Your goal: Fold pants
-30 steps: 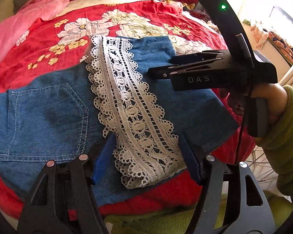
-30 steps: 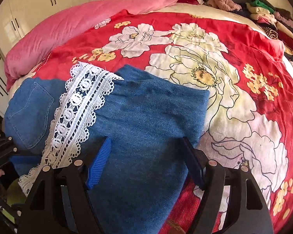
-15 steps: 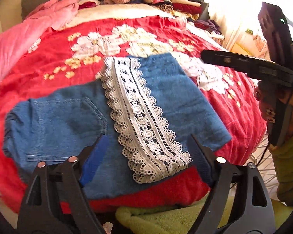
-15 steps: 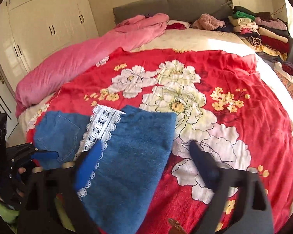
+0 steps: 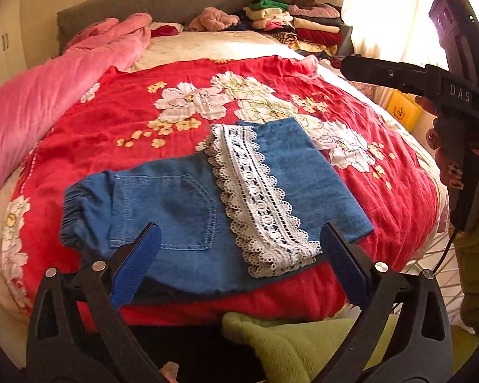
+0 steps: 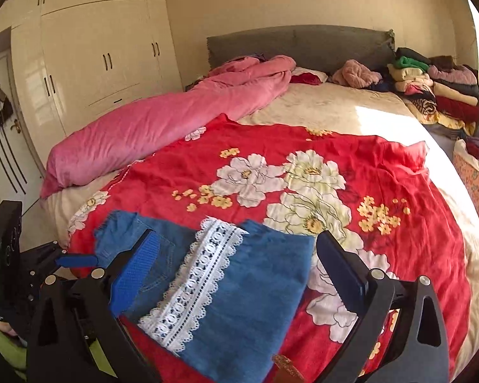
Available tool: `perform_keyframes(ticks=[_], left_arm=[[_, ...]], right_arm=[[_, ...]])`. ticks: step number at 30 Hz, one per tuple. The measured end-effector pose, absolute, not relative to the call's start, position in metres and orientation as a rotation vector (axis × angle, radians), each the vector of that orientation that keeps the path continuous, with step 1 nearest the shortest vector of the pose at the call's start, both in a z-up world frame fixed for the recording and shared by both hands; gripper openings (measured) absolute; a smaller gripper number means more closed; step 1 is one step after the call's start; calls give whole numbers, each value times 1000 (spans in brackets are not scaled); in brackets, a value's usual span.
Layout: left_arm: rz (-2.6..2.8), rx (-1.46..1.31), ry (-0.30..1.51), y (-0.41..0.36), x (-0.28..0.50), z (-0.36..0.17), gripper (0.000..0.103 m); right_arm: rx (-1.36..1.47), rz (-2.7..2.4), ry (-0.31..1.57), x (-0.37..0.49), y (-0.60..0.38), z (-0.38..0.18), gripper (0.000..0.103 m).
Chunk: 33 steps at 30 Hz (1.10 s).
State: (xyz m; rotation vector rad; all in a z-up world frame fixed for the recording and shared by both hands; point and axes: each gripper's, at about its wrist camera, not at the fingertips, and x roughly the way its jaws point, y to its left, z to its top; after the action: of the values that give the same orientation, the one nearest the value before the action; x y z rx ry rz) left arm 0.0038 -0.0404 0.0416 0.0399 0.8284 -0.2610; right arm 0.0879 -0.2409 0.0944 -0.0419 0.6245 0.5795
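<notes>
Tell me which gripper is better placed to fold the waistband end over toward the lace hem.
Left, probably. The left gripper hangs open over the pocket side of the denim pants; the right gripper sits open over the lace hem.

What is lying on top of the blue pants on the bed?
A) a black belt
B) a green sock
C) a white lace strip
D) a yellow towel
C: a white lace strip runs across the folded blue pants on the red flowered blanket, and both grippers are open and hold nothing.
</notes>
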Motion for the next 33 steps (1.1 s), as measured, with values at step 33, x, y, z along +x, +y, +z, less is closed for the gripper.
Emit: perform_keyframes(ticks=[33], left_arm=[[-29, -213, 861, 101, -3, 4, 93]], right_arm=[[-217, 769, 802, 124, -70, 63, 98]])
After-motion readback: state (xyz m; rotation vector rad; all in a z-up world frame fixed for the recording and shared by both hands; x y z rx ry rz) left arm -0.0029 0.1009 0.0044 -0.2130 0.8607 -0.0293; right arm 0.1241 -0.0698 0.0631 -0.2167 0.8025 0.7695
